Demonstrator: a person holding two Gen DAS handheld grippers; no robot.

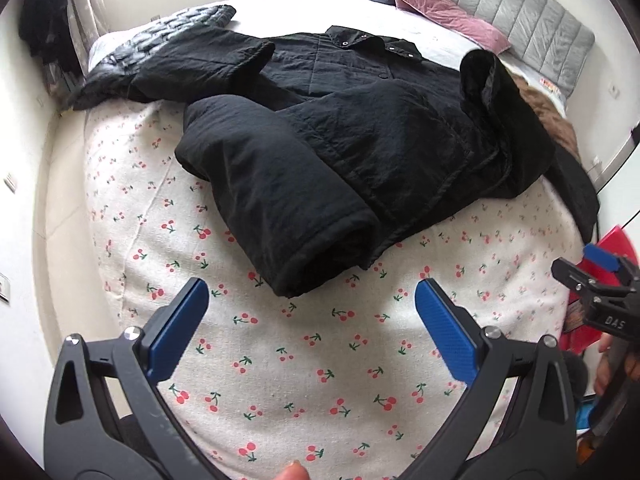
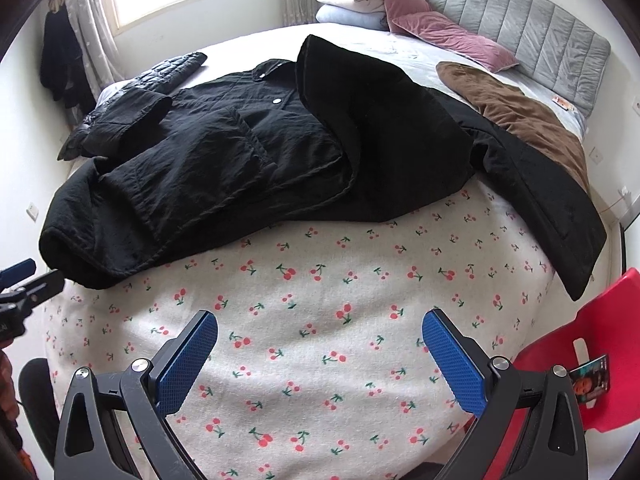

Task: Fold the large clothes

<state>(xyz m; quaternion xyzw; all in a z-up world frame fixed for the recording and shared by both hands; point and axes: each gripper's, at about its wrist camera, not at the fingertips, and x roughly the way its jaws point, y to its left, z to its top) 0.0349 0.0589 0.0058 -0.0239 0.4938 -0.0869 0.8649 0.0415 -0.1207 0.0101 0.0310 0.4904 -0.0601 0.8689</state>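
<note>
Bed (image 1: 320, 380) carries the black coat (image 1: 360, 132) spread flat near its foot edge, one sleeve (image 1: 280, 200) already laid across for folding. Left gripper (image 1: 312, 320) and right gripper (image 2: 320, 344) hover before it, jaws released, holding nothing.

Black padded jacket (image 1: 360, 128), partly folded, sleeves crossed, on the bed

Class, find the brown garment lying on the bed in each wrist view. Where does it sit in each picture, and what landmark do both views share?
Left wrist view: brown garment is a sliver at the right edge, behind the black coat.
Right wrist view: brown garment lies upper right, in full view.
Shared landmark: the grey padded headboard, just behind it.
</note>
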